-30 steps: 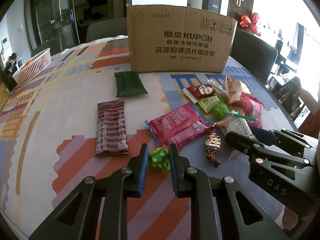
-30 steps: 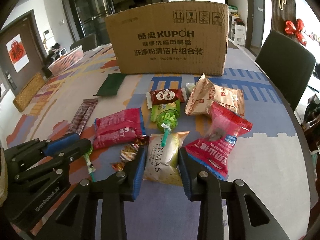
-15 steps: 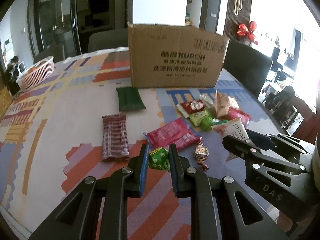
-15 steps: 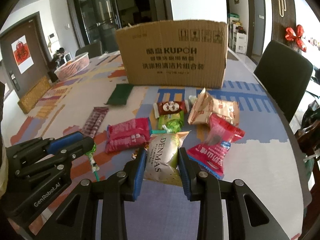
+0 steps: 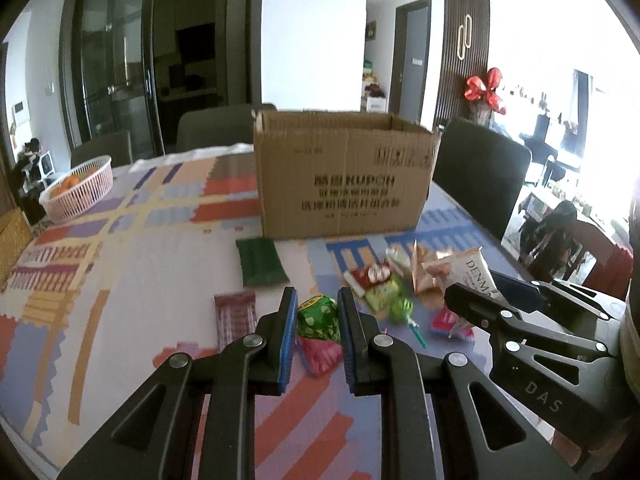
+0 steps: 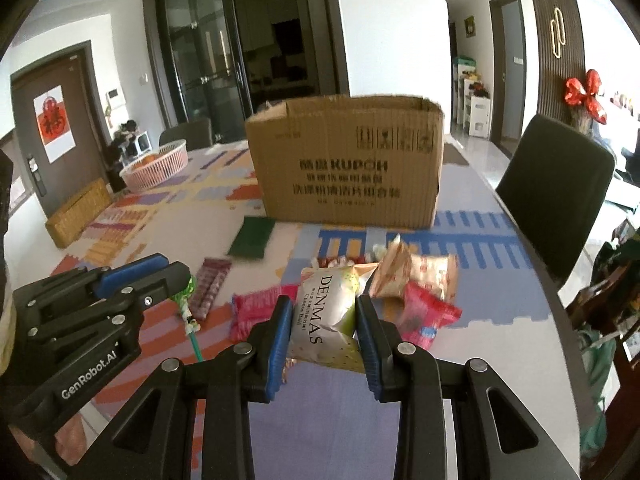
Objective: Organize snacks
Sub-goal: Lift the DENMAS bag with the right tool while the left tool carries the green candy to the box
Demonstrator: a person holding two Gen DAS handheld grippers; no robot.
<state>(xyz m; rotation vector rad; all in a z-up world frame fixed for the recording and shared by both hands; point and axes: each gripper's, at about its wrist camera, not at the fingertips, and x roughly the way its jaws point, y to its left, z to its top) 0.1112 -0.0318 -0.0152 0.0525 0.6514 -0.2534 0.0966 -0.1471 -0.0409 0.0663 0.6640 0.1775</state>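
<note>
Left tool pinches a green lollipop; right tool pinches a white snack bag. Both held above the surface, cardboard box beyond.

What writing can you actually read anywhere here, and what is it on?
"KUPOH": front of the cardboard box. The Chinese lines and handling symbols on it are too blurred to read.
"DENMAS" with "Cheese Ball": white snack bag held in the right gripper.
"GenRobot.AI": body of the left gripper, seen from the right.
"DAS": body of the right gripper, seen from the left.
The red door sign holds one Chinese character, unreadable here.
</note>
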